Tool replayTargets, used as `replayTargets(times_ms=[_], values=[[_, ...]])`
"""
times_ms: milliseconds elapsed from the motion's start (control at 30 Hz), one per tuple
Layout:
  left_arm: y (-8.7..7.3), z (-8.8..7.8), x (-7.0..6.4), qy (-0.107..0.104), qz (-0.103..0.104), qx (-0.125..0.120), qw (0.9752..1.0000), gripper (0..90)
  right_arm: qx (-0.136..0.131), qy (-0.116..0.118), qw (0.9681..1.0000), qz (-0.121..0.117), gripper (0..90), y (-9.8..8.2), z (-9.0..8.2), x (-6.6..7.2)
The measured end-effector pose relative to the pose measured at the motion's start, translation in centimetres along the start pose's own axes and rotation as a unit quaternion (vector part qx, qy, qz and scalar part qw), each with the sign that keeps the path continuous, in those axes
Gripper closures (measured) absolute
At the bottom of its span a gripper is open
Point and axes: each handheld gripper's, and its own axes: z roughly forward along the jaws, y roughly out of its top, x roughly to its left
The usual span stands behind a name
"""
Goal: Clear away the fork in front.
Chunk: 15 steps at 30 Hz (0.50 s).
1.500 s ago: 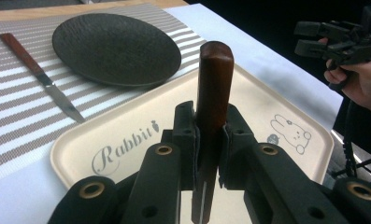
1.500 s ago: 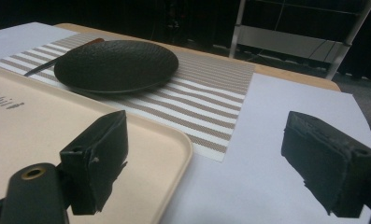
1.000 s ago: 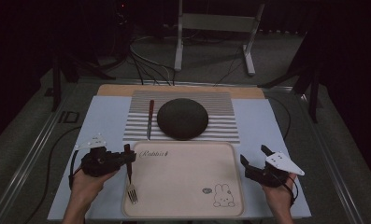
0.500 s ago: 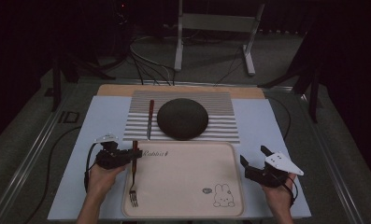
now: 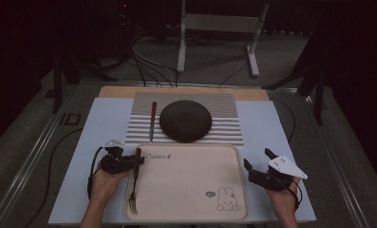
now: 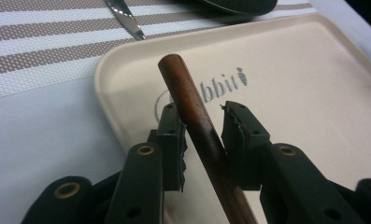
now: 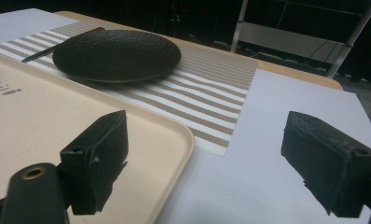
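A fork (image 5: pixel 135 184) with a dark wooden handle (image 6: pixel 192 102) lies along the left side of the beige tray (image 5: pixel 191 190), tines toward me. My left gripper (image 5: pixel 137 160) sits low at the tray's left rim with the handle between its jaws. The jaws have just been opening, and a gap shows between the handle and the right pad (image 6: pixel 241 135). My right gripper (image 5: pixel 257 159) rests open on the white sheet right of the tray, its jaws (image 7: pixel 211 135) wide apart with nothing between them.
A dark round plate (image 5: pixel 185 120) sits on a striped placemat (image 5: pixel 224 135) behind the tray, with a knife (image 5: pixel 152 121) to its left. The tray (image 6: pixel 290 84) carries a rabbit print (image 5: pixel 225 198) near its front right. Cables and a metal stand lie beyond the table.
My left gripper came down and shifted right to the tray's rim, the fork settled flat on the tray, and the jaws parted from the handle. The right gripper kept still.
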Motion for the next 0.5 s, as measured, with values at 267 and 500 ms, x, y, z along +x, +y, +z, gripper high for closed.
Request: replayTargets(times_ms=[267,500], values=[[0.1,-0.7,-0.2,0.05,0.005,-0.013,0.9986,46.1,-0.001,0.0,1.0,0.002,14.7,0.0,-0.1,-0.1],[0.7,-3.1,-1.1,0.092,0.012,-0.097,0.991,21.1,-0.005,0.005,1.0,0.003,13.5,0.1,-0.2,0.0]])
